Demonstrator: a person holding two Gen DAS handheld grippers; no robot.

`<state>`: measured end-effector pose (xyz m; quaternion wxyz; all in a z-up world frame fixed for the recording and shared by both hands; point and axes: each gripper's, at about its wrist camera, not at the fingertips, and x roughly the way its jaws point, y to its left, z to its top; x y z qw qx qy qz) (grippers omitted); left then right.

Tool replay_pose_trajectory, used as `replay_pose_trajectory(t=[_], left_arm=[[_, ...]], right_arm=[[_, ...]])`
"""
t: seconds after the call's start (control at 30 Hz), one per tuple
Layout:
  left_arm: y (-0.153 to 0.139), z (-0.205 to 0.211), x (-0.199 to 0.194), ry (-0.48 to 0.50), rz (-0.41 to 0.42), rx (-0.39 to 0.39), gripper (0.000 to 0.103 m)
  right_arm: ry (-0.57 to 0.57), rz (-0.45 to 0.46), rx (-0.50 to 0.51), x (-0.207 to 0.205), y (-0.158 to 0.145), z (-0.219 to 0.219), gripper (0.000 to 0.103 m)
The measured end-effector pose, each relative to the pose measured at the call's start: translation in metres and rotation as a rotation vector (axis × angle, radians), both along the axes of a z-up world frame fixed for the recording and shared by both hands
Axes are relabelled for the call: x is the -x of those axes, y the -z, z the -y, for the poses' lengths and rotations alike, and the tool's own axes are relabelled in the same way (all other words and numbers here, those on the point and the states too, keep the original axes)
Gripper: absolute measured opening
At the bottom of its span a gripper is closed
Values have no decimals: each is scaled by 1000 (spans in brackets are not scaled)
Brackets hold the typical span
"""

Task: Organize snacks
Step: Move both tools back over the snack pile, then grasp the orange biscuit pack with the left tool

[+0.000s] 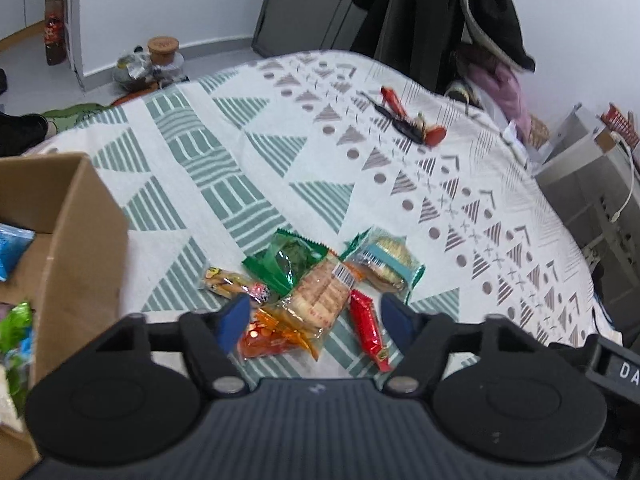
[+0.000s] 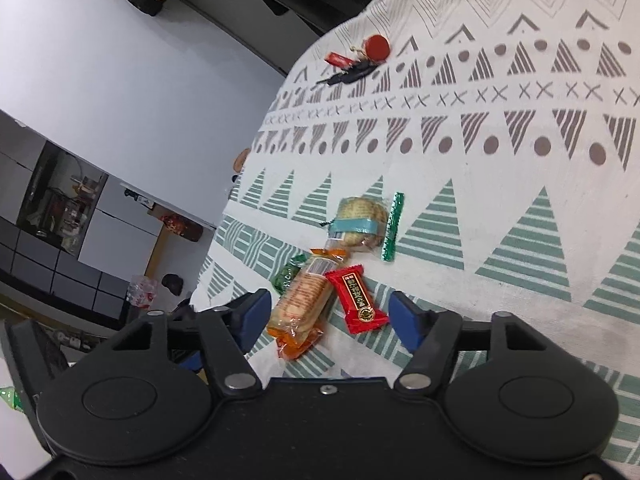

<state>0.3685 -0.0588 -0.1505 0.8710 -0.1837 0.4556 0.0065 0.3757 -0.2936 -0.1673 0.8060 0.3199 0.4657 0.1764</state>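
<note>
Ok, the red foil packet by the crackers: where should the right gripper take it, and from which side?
Grip the red packet across its narrow middle, coming straight down from above. It lies flat on the tablecloth, its long side beside the cracker pack, so turn the open right gripper to span the width; the crimped ends are probably too flimsy.

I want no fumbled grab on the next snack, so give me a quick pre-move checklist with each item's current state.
1. Left gripper open and empty: ok.
2. Right gripper open and empty: ok.
3. Red packet lying flat between the right fingers, nothing on top: ok.
4. Cracker pack touches the red packet's edge, so it may get dragged: not ok.
5. Cardboard box open at the left: ok.
6. Room left inside the box: cannot tell.
</note>
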Motion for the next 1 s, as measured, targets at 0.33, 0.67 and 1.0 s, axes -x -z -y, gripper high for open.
replay_pose_trajectory(t=[0.33, 0.67, 1.0], left_arm=[[32, 13, -28, 96, -63, -63, 58], [59, 17, -39, 137, -112, -121, 42], [32, -8, -29, 67, -24, -47, 33]], right_arm=[[-9, -41, 57, -15, 18, -10, 58], [-25, -65, 104, -23, 29, -23, 57], [-40, -44, 124, -32, 35, -40, 57]])
